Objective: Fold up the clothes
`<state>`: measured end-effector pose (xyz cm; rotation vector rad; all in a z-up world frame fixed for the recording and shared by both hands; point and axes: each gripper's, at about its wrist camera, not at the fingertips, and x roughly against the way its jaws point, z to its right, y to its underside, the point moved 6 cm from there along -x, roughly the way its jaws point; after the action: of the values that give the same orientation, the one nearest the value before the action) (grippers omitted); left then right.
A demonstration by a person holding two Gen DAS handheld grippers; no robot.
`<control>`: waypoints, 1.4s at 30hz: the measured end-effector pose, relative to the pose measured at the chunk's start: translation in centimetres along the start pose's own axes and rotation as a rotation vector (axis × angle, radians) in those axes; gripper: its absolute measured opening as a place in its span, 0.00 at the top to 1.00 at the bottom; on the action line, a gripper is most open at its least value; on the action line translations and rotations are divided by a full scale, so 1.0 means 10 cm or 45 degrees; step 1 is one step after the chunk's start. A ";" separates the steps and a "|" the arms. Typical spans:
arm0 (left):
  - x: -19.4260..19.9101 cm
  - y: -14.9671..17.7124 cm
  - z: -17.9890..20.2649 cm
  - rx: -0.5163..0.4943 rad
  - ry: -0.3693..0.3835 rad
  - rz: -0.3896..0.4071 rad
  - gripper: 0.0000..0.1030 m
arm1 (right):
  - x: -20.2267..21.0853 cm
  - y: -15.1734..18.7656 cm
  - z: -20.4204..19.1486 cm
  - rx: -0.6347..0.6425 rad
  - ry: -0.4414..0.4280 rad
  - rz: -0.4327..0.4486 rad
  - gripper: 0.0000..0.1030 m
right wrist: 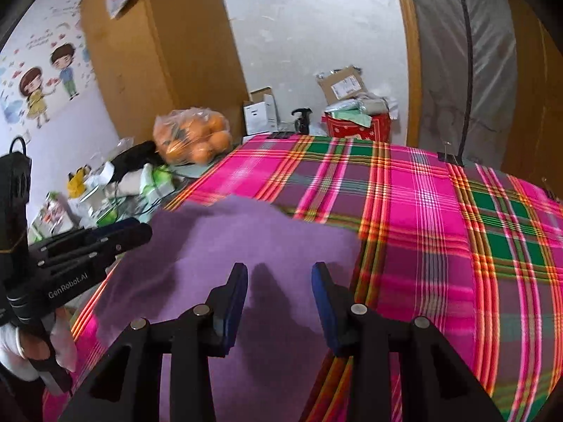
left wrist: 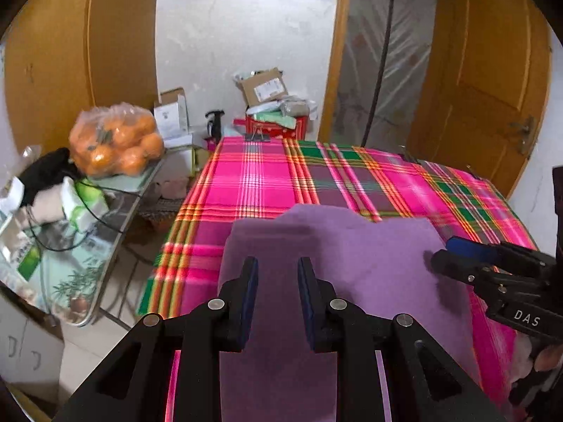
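Left gripper (left wrist: 277,267): black fingers with blue pads, parted with a clear gap, nothing between them; it hangs over the near part of the purple garment (left wrist: 337,267), and whether the tips touch the cloth cannot be told.
Right gripper (right wrist: 279,270): fingers spread wider than the left pair, empty, poised above the garment's right portion; its shadow falls on the cloth just ahead.
Purple garment: soft, matte, felt-like fabric lying flat on the plaid tablecloth (left wrist: 267,176), at the near edge of the table; its far edge is uneven, with a notch between two raised sections.
Plaid tablecloth: bright pink with green, orange and white stripes, woven look, stretched smooth and held by a binder clip (left wrist: 256,137) at the far edge.
Open room: wide bare plaid beyond and to the right of the garment; the cloth's left edge drops off to the floor.
Left side: glass side table (left wrist: 105,239) crowded with packets, cables and a bag of oranges (left wrist: 118,140) in clear plastic.
Far side: cardboard boxes (left wrist: 262,88) stacked on a red box against a white wall, wooden doors on either side.
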<state>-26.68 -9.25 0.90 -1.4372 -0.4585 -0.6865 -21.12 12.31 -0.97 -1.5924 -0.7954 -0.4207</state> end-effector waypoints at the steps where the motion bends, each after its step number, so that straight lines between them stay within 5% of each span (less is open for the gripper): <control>1: -0.09 -0.02 -0.04 0.019 0.004 -0.017 0.77 | -0.07 -0.02 0.04 -0.008 -0.004 -0.009 0.62; 10: -0.33 0.06 -0.25 0.200 0.181 -0.012 0.77 | -0.28 0.02 0.31 -0.164 -0.114 0.000 0.60; 14: -0.40 0.10 -0.49 0.423 0.334 -0.031 0.97 | -0.32 0.01 0.50 -0.331 -0.184 -0.002 0.61; 17: -0.40 0.12 -0.56 0.506 0.393 -0.050 0.98 | -0.31 0.01 0.59 -0.415 -0.206 -0.009 0.64; 24: -0.05 0.13 -0.40 0.342 0.260 0.006 0.98 | -0.07 -0.03 0.58 -0.350 -0.124 0.032 0.67; 31: -0.06 0.16 -0.47 0.332 0.208 -0.030 0.98 | -0.29 -0.14 0.30 -0.190 -0.092 -0.056 0.69; 35: -0.02 0.19 -0.49 0.313 0.177 -0.043 0.98 | -0.12 -0.15 0.22 -0.166 -0.069 -0.017 0.71; 42: 0.48 0.67 -0.18 0.135 0.106 -0.041 0.98 | 0.35 0.45 -0.36 0.048 -0.136 -0.047 0.71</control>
<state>-18.92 -11.80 -1.04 -1.2996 -0.4473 -0.7344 -14.92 9.68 -1.17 -1.5772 -0.9098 -0.3477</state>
